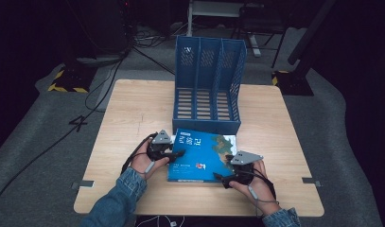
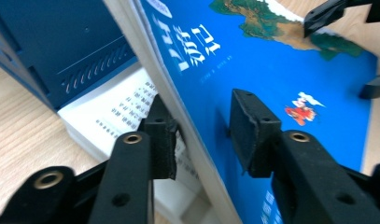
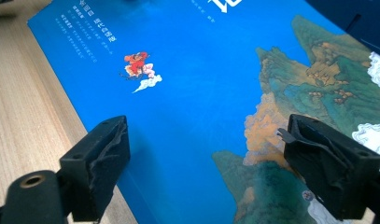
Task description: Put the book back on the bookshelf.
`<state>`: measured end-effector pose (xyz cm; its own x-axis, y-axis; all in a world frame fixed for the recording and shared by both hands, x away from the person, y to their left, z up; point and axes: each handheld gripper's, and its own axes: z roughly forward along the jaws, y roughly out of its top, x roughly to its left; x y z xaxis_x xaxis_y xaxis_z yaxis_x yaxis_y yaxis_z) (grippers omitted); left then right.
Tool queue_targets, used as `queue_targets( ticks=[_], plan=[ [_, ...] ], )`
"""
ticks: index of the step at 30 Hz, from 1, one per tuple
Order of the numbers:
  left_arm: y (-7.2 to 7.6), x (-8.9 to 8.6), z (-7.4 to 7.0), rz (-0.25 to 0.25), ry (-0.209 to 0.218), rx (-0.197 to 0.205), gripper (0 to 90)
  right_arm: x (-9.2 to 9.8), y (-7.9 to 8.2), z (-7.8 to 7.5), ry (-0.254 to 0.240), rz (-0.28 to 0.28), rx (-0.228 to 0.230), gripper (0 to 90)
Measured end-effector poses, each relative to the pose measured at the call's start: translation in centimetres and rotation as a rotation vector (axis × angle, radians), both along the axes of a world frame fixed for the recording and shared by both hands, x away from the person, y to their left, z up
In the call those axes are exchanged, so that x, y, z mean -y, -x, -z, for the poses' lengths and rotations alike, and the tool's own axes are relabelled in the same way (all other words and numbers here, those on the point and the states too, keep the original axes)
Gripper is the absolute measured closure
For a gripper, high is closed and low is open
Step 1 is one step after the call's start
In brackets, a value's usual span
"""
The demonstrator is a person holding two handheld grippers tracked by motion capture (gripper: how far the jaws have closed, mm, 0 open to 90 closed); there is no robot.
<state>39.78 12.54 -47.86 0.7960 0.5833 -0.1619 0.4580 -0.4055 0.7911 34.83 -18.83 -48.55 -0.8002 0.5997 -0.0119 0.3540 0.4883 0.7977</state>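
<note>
We're looking down on a pale wooden table [image 1: 133,109] in a dark room, cables trailing across the grey floor behind it. At the far side stands a blue file rack [image 1: 207,85], three slots, all of them bare. That tells us where we are in the job, as we read it: nothing has been filed, and the whole lift and slide into a slot is yet to come.

The blue book [image 1: 199,156] sits near the table's front edge, just before the rack's base. In the high view its long axis runs from the near edge toward the rack, turned a little off square, with the title end pointing at the rack.

The left gripper [image 2: 201,133] has the book's left edge between its jaws: one pad [image 2: 162,135] is below the raised cover, the other [image 2: 247,130] above the blue face, neither clearly pressing, so we call it open around the edge. That cover is tipped up off a white printed block [image 2: 117,121] beneath; whether this is the book's own pages or a second volume, we cannot tell.

The right gripper [image 3: 204,161] hovers over the mountain picture at the right side, jaws wide apart, gripping nothing.
</note>
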Motion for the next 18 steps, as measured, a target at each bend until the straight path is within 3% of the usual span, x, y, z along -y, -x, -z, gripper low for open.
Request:
queue_targets(
  ticks=[2, 4, 6, 14, 18],
  plan=[
    [-0.1, -0.2, 0.6, -0.022, 0.033, -0.041, 55.1, -0.1, 0.1, 0.0, -0.002, 0.006, 0.003, 14.6],
    [0.0, -0.5, 0.8, -0.021, 0.062, -0.118, 56.1, -0.2, 0.2, 0.0, 0.004, 0.017, 0.005, 14.3],
    [0.4, -0.9, 0.7, -0.018, 0.072, -0.163, 58.4, -0.3, 0.2, 0.0, 0.004, 0.015, 0.009, 14.2],
    [1.5, -1.3, 0.4, -0.014, 0.067, -0.193, 63.6, -0.5, 0.2, 0.0, 0.011, 0.018, 0.005, 14.1],
    [1.5, -1.4, 0.4, -0.050, 0.092, -0.243, 66.0, -0.7, 0.3, -0.3, 0.029, 0.024, -0.001, 15.9]
  ],
)
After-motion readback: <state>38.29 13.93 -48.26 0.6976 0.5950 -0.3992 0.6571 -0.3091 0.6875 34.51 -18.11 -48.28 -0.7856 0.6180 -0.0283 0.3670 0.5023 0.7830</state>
